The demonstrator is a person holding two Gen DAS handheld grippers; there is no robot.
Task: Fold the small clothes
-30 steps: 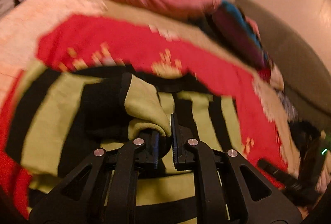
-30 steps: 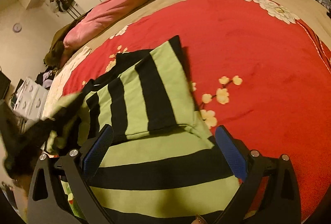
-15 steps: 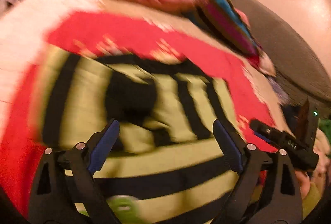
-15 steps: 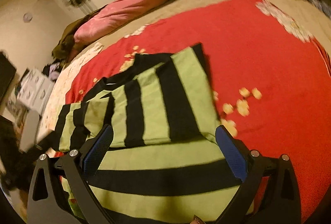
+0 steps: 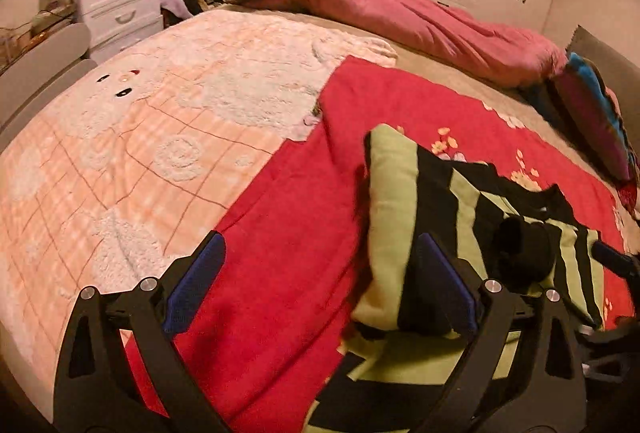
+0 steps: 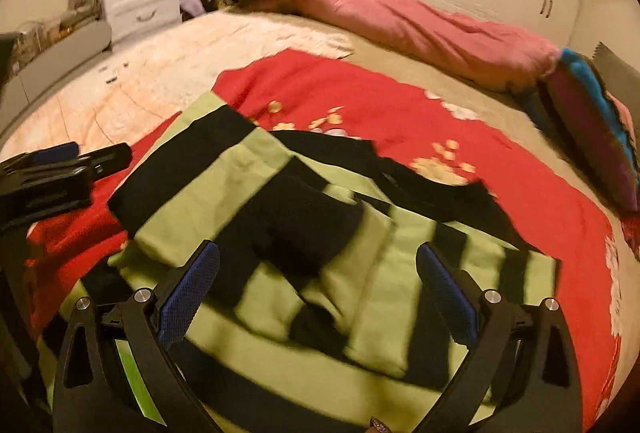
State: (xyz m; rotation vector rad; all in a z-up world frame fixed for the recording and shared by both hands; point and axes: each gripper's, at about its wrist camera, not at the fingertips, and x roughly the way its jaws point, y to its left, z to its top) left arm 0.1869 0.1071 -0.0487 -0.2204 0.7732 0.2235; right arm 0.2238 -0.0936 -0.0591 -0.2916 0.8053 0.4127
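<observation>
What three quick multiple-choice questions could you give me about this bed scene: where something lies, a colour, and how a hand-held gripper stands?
1. The striped garment lies on:
A. the red blanket
B. the pink duvet
C. the drawers

2. Its stripes are:
A. blue and white
B. green and black
C. red and yellow

3. The right hand-held gripper is:
A. clamped on a pillow
B. out of sight
C. open, holding nothing

Answers: 1 A, red cloth shows around the garment; 2 B, green and black bands alternate; 3 C, its blue pads stand wide apart above the cloth.
</observation>
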